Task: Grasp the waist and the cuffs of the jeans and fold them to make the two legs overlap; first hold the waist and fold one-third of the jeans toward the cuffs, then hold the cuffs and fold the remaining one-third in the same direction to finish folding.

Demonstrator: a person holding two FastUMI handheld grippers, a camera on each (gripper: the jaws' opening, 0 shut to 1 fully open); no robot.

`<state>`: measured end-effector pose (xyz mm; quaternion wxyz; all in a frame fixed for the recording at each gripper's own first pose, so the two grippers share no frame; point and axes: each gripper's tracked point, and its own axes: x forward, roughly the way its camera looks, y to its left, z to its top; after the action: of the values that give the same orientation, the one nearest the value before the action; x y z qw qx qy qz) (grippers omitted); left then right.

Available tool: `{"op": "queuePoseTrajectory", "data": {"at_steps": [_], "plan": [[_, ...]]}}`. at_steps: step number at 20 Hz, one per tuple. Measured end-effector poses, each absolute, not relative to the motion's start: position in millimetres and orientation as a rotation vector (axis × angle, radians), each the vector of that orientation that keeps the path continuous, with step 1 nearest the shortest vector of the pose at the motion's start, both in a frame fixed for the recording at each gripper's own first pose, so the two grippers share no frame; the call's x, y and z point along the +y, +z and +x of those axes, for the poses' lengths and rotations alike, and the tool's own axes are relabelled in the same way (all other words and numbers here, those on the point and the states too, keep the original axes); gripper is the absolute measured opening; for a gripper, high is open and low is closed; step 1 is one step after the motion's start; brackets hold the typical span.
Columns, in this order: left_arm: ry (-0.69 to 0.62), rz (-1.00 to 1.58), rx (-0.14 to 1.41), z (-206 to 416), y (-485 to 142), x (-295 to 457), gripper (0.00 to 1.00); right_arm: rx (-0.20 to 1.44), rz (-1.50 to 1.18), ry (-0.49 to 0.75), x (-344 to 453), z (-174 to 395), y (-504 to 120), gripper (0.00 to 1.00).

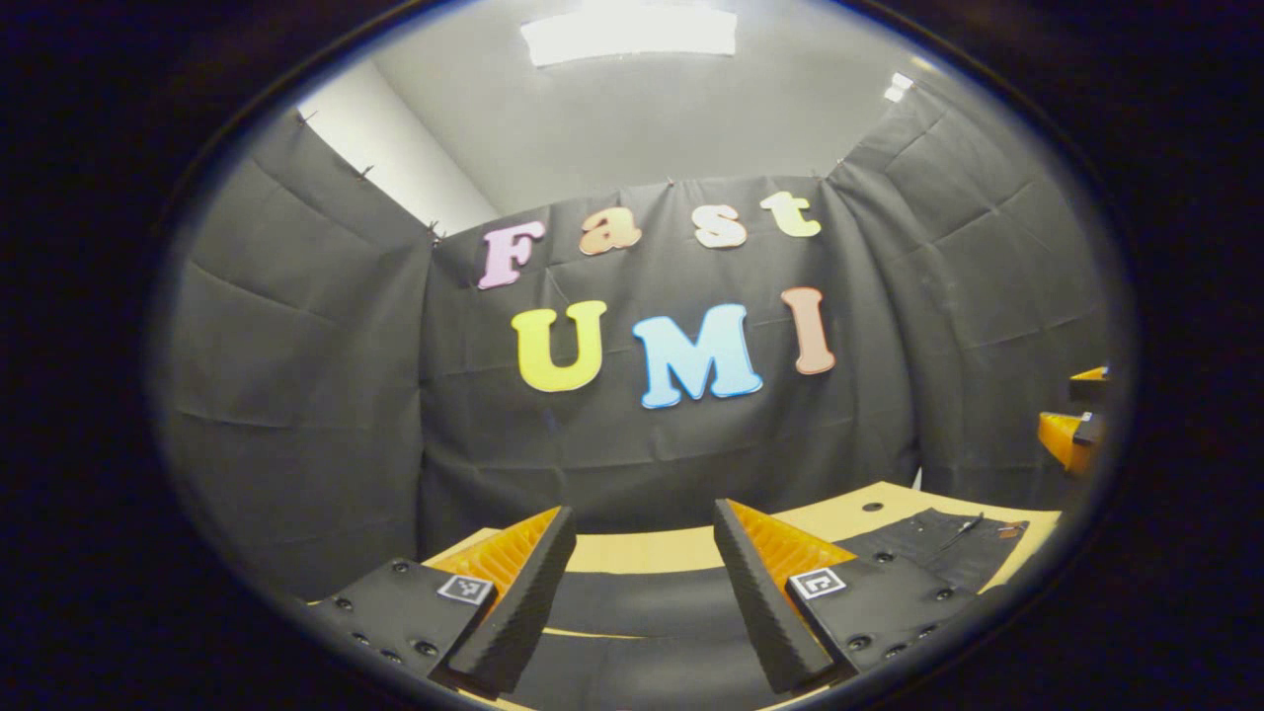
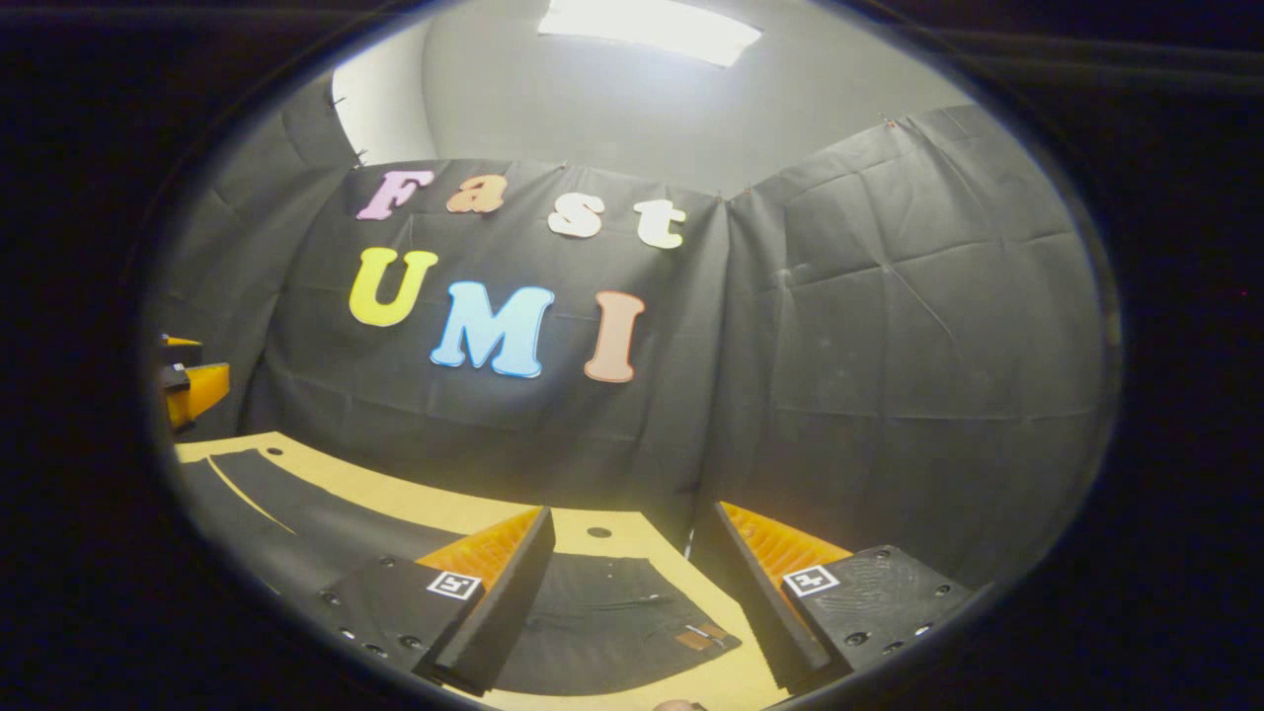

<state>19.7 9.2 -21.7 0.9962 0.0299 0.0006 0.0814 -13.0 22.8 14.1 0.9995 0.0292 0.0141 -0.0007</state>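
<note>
Jeans (image 1: 632, 602), black or very dark, lie flat on a pale wooden table (image 1: 642, 548) along the bottom of both views. In the left gripper view the dark cloth runs across the lower middle of the frame between the fingers, and its waist (image 1: 938, 543), with a zip and a small brown patch, sits at the lower right. The left gripper (image 1: 642, 592) stands at the bottom centre of that view with its two black, orange-backed fingers (image 1: 518, 602) spread wide apart, nothing between them, above the fabric; whether they touch it cannot be told. At the right edge of that frame, about mid-height, an orange and black part of the right gripper (image 1: 1071, 434) shows. In the right gripper view the waist (image 2: 612, 617) with its brown patch lies at the bottom centre, and the legs stretch away toward the lower left of the frame. The right gripper (image 2: 617, 592) is likewise spread open over the waist, gripping nothing. The left gripper (image 2: 193, 390) appears small at the left edge of that view.
</note>
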Motion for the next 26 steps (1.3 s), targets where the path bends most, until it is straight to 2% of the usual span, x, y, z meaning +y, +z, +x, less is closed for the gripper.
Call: {"op": "queuePoseTrajectory", "data": {"at_steps": [2, 5, 9, 15, 22, 26], "plan": [[0.183, 0.051, -0.015, 23, -27, 26, 0.93, 0.017, 0.040, 0.020, 24, -12, 16, 0.94], [0.199, 0.039, -0.036, 5, 0, 46, 0.93, 0.006, 0.004, 0.053, 26, -10, 19, 0.94], [0.233, 0.017, -0.040, 19, 6, 52, 0.93, -0.009, -0.019, 0.097, 30, -7, 22, 0.94], [0.333, 0.018, 0.017, 16, -12, 102, 0.93, 0.104, 0.050, 0.200, 53, -19, 5, 0.94], [0.440, -0.199, 0.145, 8, -56, 187, 0.93, 0.309, 0.091, 0.032, 36, -44, -25, 0.95], [0.533, -0.379, 0.226, -7, -91, 240, 0.93, 0.422, 0.122, -0.010, 34, -61, -39, 0.95]]}}
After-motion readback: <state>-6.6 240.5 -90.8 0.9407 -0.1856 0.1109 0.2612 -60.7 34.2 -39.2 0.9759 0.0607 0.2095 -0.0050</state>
